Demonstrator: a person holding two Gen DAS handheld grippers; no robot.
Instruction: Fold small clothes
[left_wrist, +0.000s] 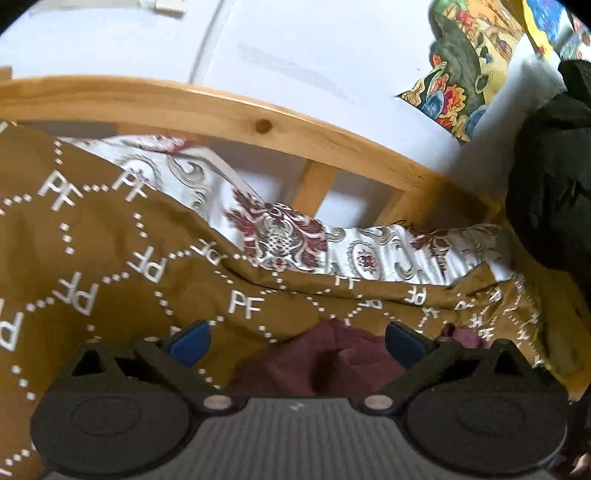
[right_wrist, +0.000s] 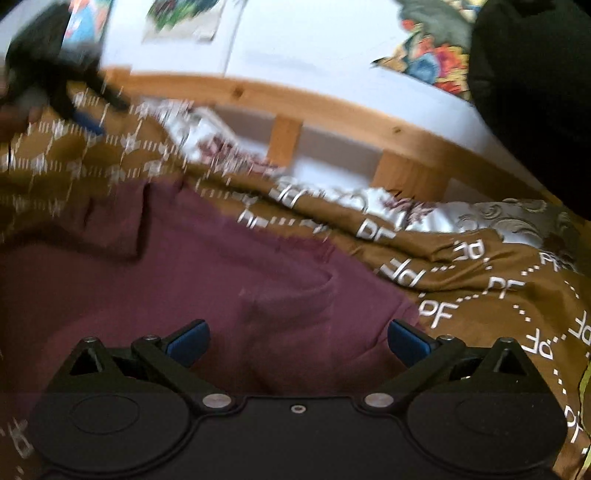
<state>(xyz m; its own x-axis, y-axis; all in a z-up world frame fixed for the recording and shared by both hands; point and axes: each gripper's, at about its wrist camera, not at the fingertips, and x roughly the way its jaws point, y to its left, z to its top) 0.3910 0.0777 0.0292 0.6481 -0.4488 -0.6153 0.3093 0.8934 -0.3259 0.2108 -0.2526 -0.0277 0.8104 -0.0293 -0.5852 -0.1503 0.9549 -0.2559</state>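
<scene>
A maroon garment (right_wrist: 207, 280) lies spread on a brown bedspread printed with white "PF" letters (right_wrist: 498, 280). My right gripper (right_wrist: 297, 341) is open just above its near part, blue pads (right_wrist: 188, 341) wide apart, holding nothing. In the left wrist view only a small part of the maroon garment (left_wrist: 325, 365) shows between my left gripper's blue pads (left_wrist: 190, 341). My left gripper (left_wrist: 297, 341) is open and empty over the bedspread (left_wrist: 92, 258). The left gripper also shows blurred at the upper left of the right wrist view (right_wrist: 74, 107).
A wooden bed rail (left_wrist: 258, 122) runs behind the bedspread against a white wall. A white floral pillow (left_wrist: 280, 229) lies under the rail. A black bundle of cloth (left_wrist: 554, 184) sits at the right. Colourful pictures (left_wrist: 461, 74) hang on the wall.
</scene>
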